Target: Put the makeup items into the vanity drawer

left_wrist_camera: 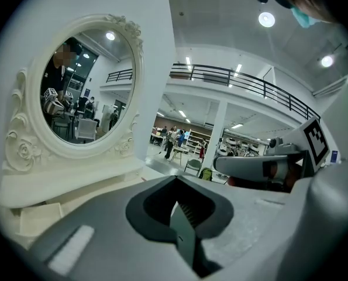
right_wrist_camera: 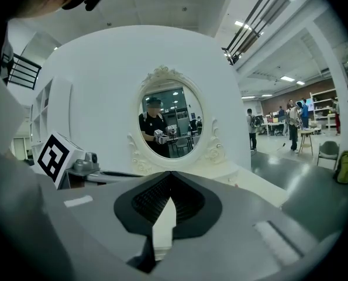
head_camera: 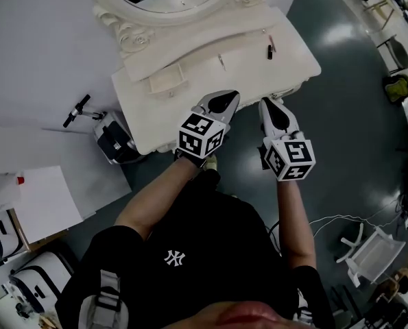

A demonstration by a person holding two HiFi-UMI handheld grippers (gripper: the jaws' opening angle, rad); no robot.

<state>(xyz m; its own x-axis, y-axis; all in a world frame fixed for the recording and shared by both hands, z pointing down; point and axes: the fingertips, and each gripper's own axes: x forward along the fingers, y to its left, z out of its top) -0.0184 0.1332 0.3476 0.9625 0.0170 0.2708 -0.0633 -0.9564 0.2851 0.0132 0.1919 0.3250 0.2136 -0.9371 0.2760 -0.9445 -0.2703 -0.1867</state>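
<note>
Head view: left gripper and right gripper are closed, empty; open jaws before reaching makeup items on vanity.

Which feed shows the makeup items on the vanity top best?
Head view: it shows a dark item and a thin item lying apart on the vanity top. Both gripper views look level toward the mirror; neither item is discernible there.

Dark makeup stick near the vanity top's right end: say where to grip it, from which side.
Pinch the dark stick at mid-length from above, the right claw across its narrow width. It lies flat on the vanity top, and a thin pinkish item sits close beside it, so open narrowly.
</note>
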